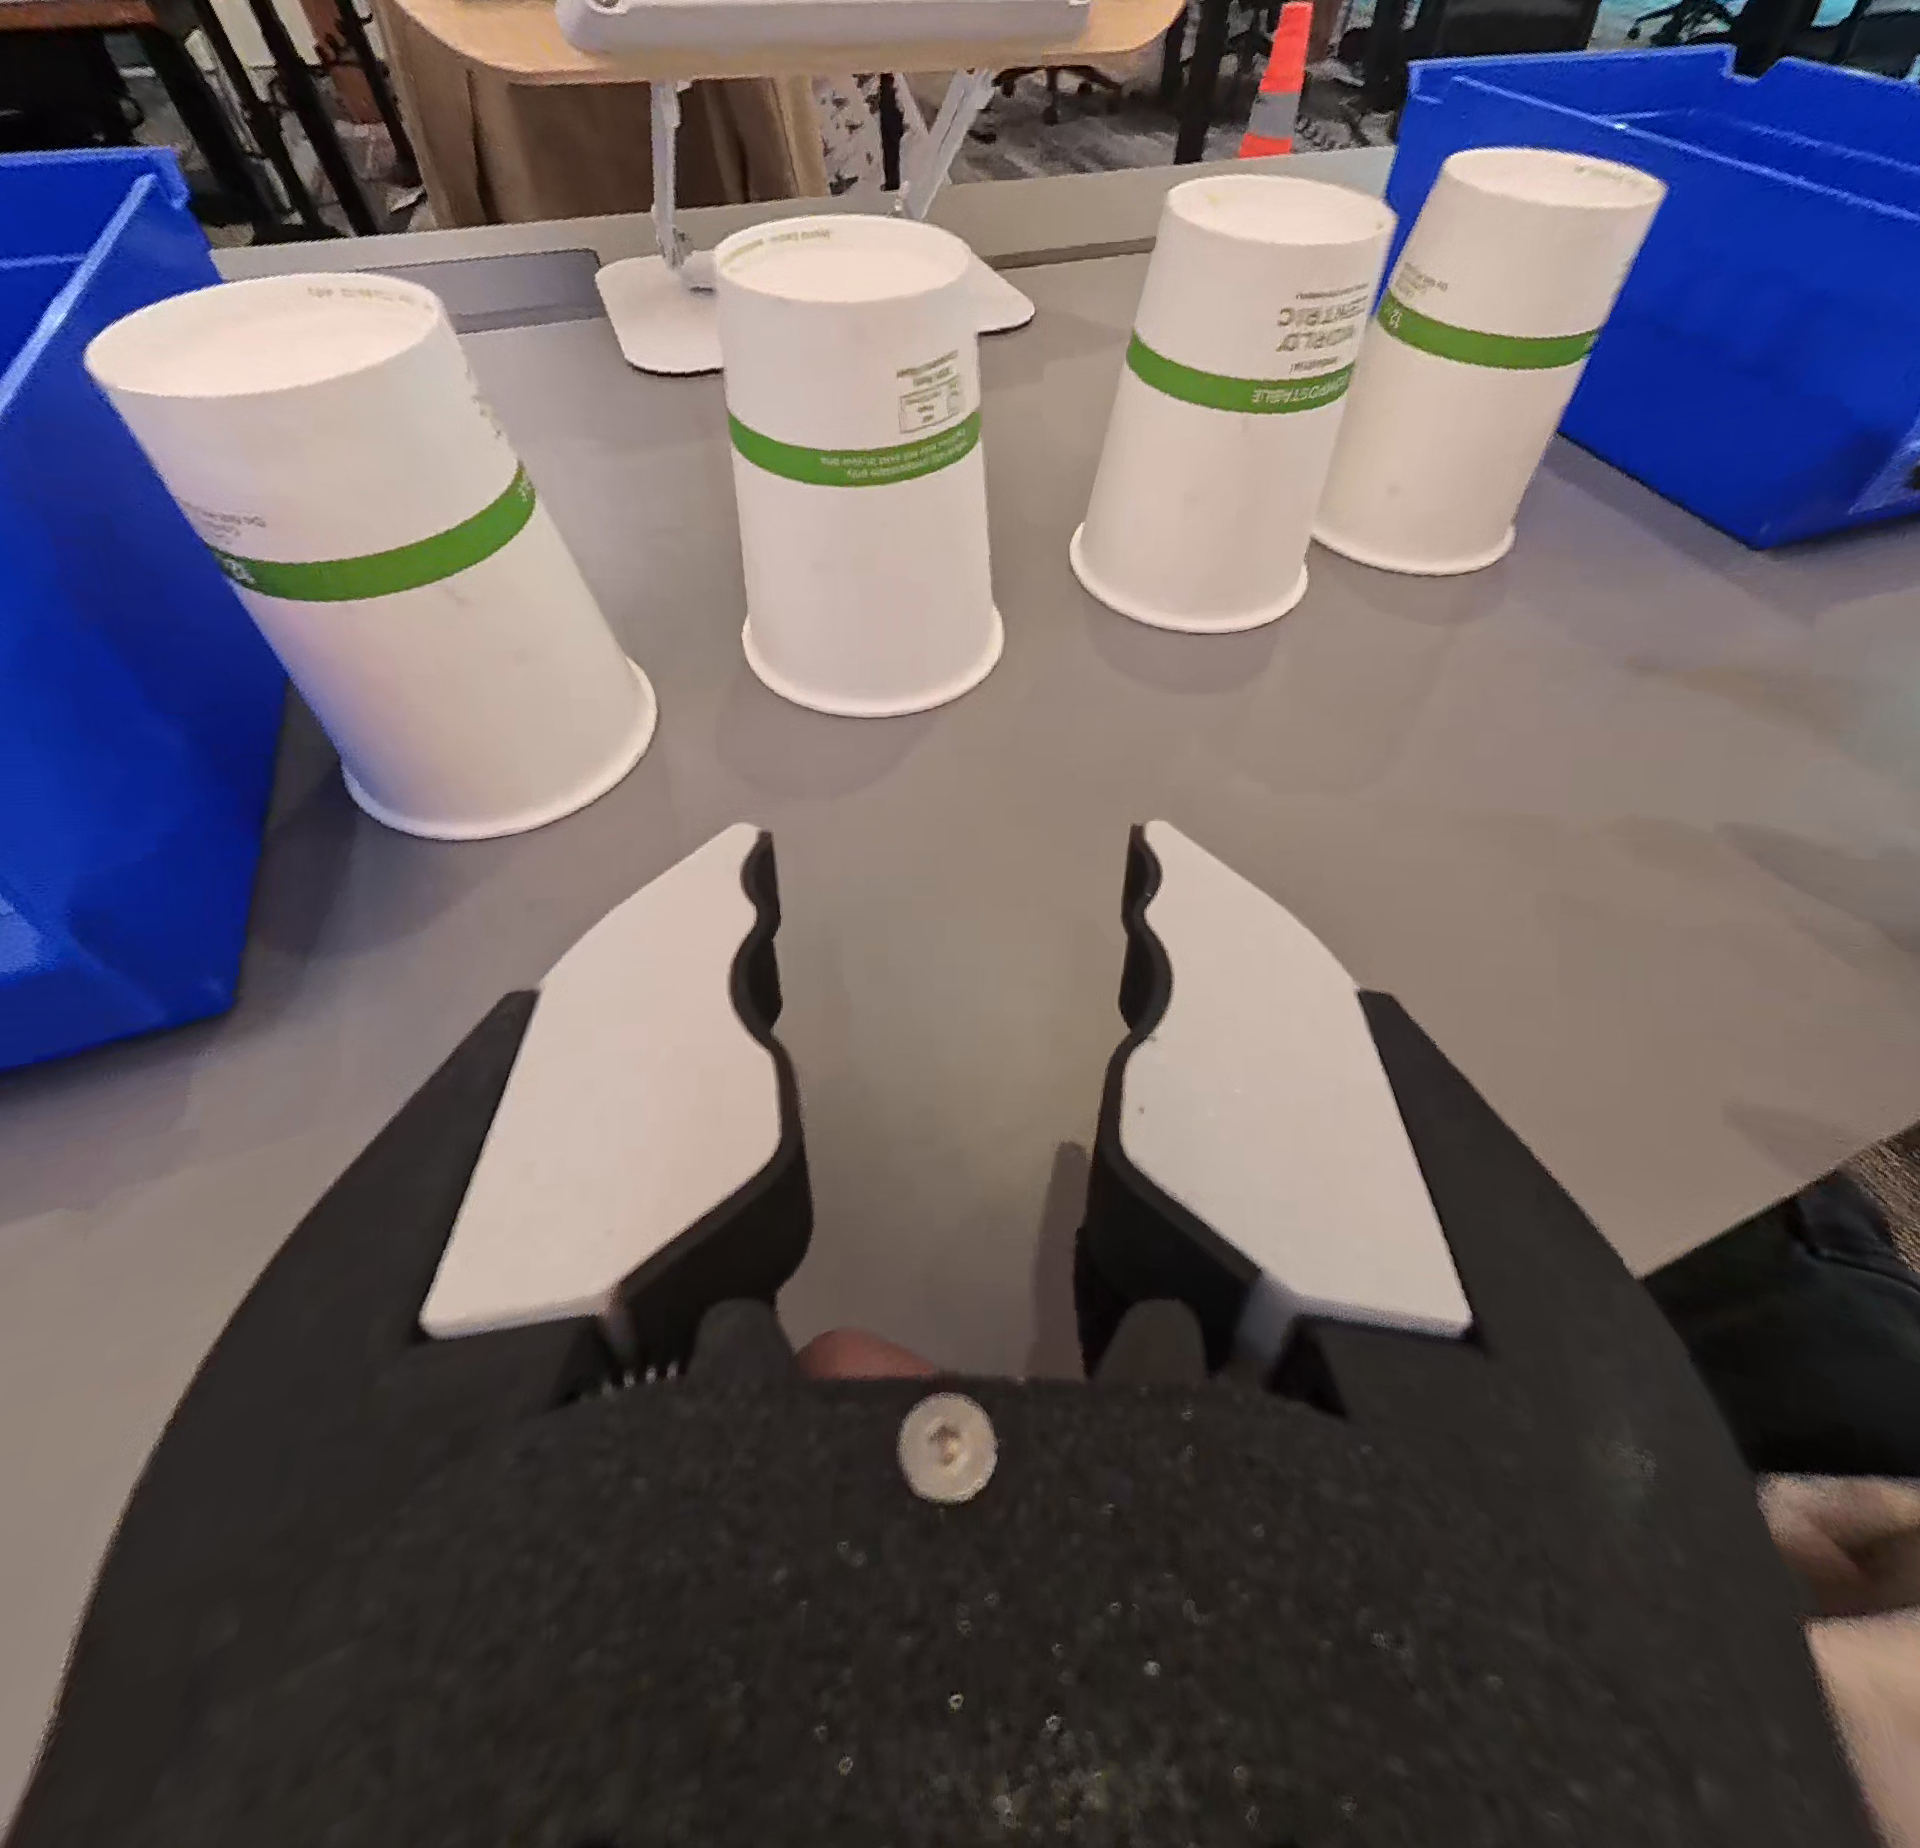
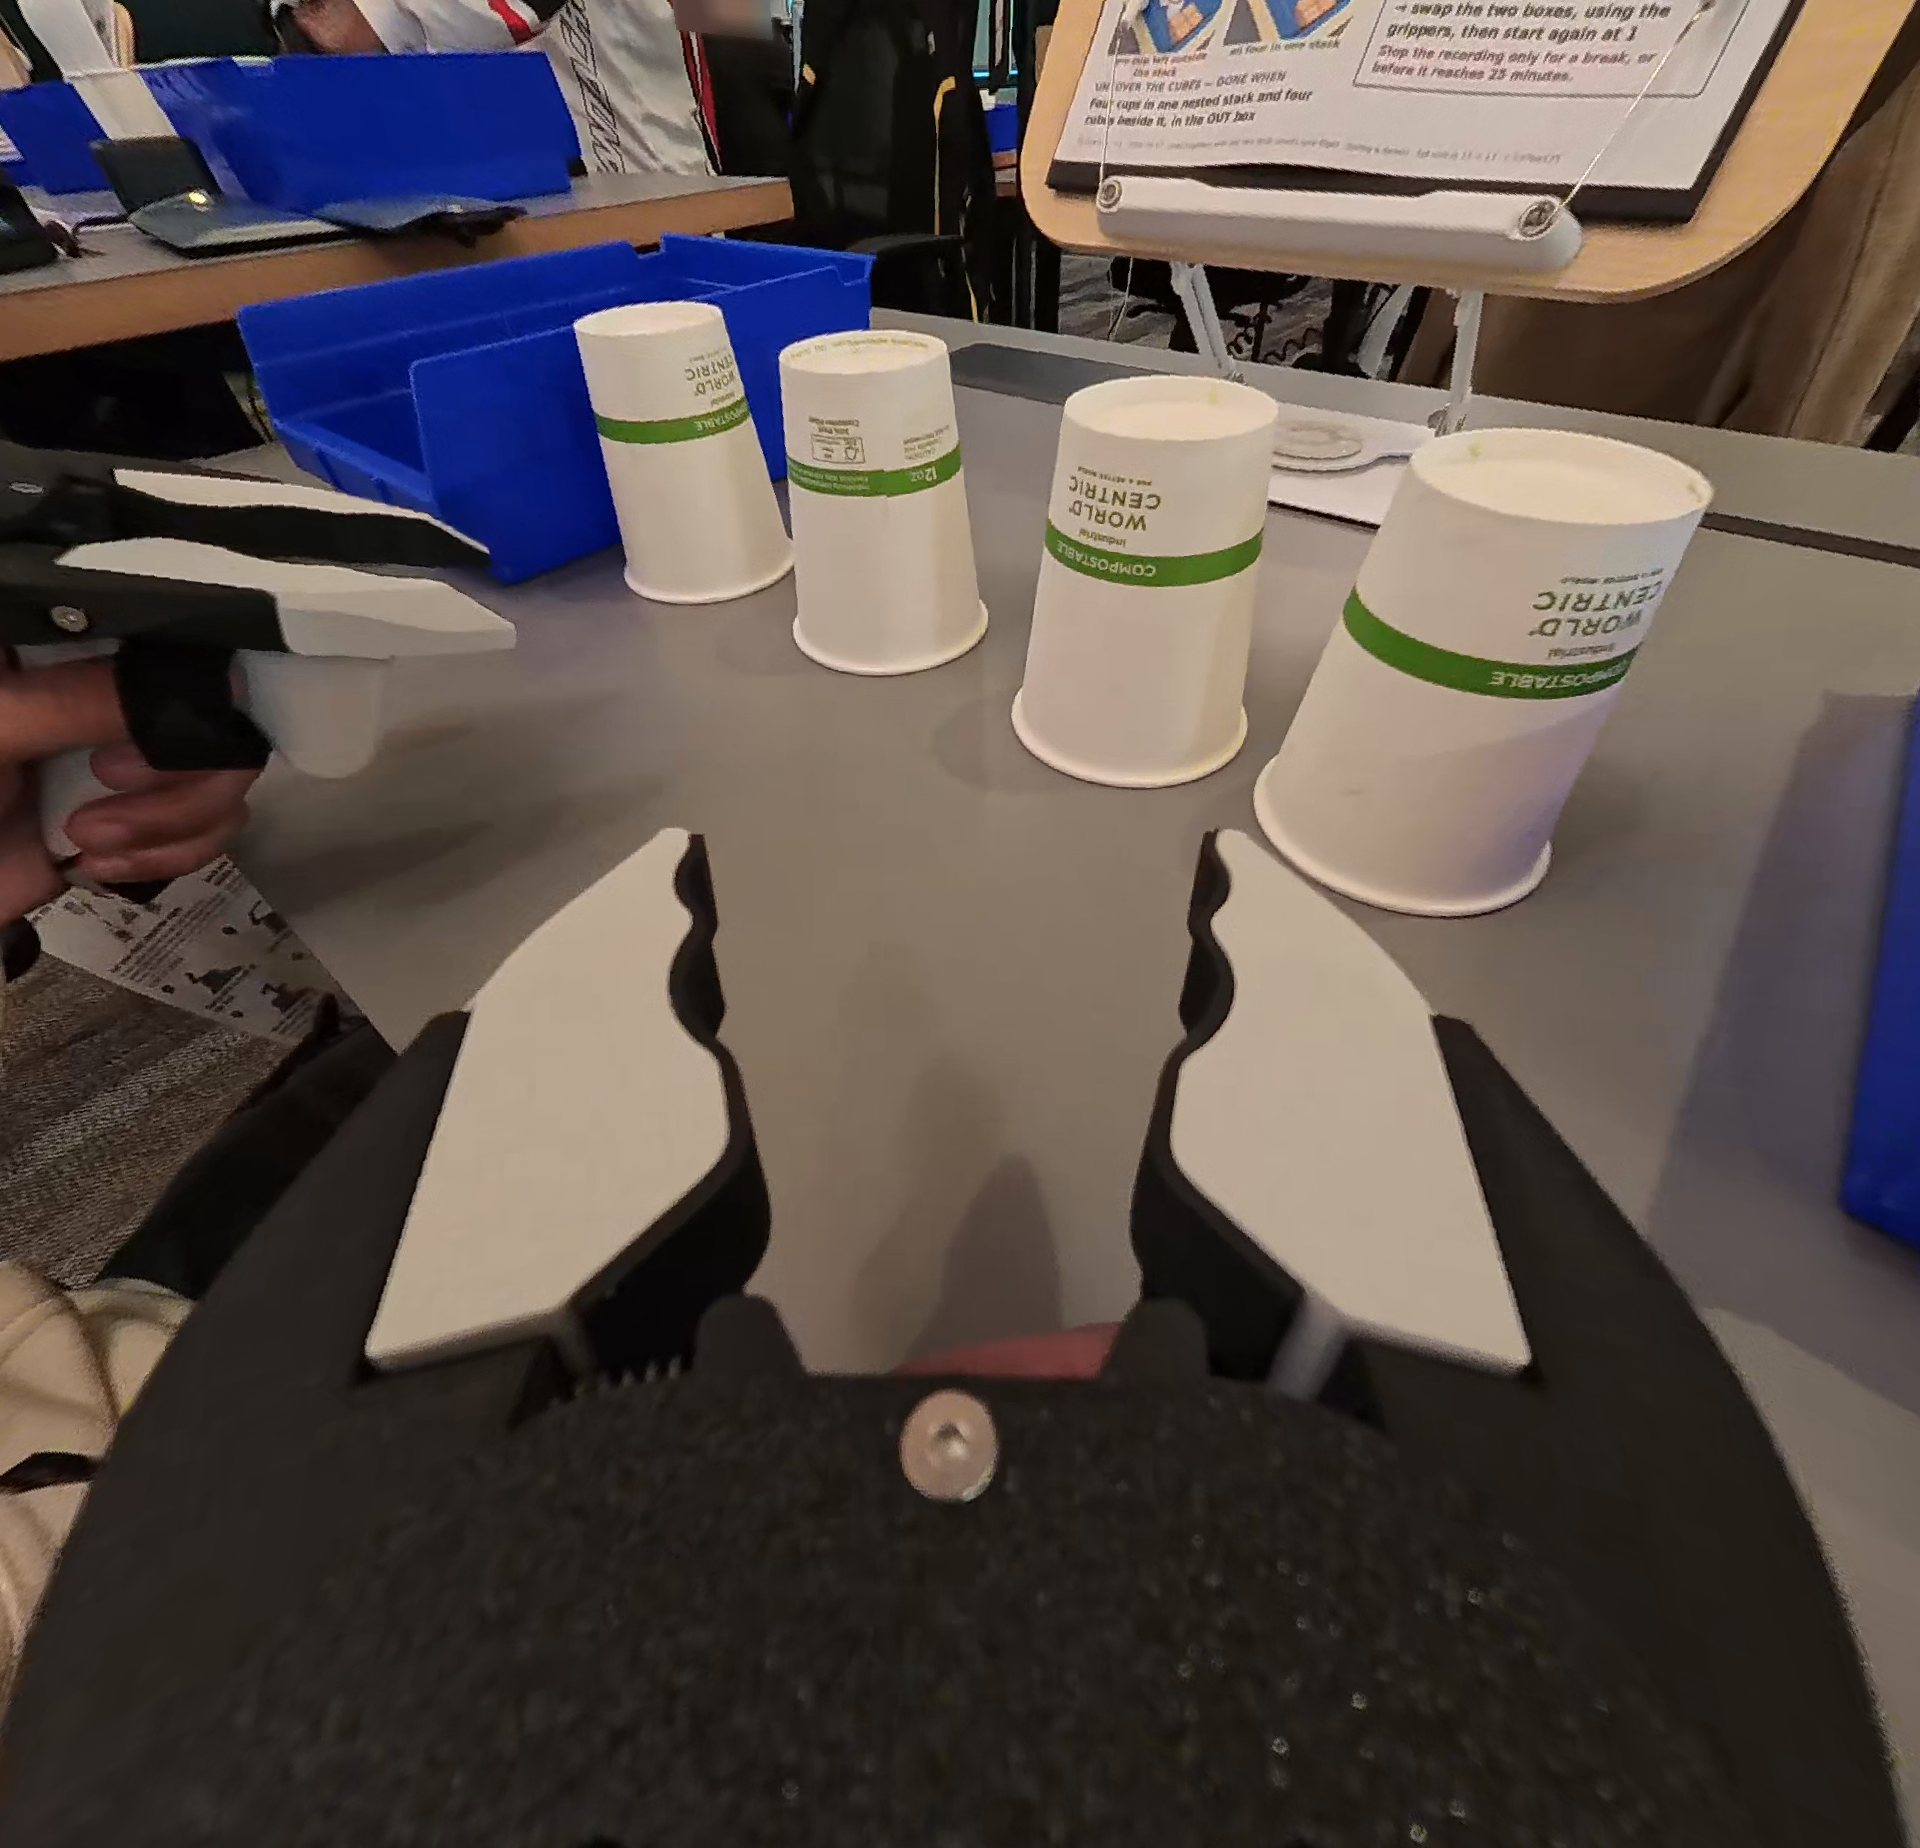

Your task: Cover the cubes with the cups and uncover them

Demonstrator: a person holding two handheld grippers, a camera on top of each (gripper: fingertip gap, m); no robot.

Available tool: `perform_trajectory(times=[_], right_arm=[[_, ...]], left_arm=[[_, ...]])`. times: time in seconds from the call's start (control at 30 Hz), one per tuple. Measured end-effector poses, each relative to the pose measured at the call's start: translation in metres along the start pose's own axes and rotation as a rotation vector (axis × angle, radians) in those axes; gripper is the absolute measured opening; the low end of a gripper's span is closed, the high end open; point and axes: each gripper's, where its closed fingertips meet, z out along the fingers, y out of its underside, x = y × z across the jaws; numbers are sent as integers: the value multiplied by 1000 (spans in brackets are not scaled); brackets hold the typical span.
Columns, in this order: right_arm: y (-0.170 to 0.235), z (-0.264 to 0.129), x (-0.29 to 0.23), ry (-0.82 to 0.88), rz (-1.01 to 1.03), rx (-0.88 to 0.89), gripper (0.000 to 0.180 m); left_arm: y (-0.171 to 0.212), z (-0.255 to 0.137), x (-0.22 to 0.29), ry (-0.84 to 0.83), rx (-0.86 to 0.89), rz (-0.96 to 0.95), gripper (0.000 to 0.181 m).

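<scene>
Four paper cups, white with a green band, tapered, each upside down with rolled rim flat on the desk (image 1: 1351,863); smooth matte grey top. Row running across the desk toward its far edge, cups apart from one another:
- first cup (image 1: 364,551), nearest the left edge, beside the left blue bin (image 1: 94,603);
- second cup (image 1: 862,468), mid-row;
- third cup (image 1: 1226,406);
- fourth cup (image 1: 1475,364), just beside the right blue bin (image 1: 1714,292), near the far right corner.

Cubes: not visible anywhere; whether under the cups cannot be told.

Left gripper (image 1: 951,863): black grainy body, flat pale-grey finger plates with wavy black rubber inner edges; jaws spread wide, empty, over bare desk short of the second cup.

Right gripper (image 2: 951,863): same build, jaws spread wide, empty, over bare desk near the front edge, short of the row.

Blue bins: rigid moulded plastic, open-topped, one at each side edge.

Document stand (image 2: 1351,136): rounded wooden board on white metal legs at the far edge, carrying a printed sheet.
</scene>
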Motion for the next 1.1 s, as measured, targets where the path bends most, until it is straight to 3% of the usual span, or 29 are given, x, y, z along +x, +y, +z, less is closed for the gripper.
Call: perform_trajectory(times=[1.1], right_arm=[[5, 3, 2, -14, 29, -27, 87]], left_arm=[[12, 4, -4, 23, -56, -24, 62]])
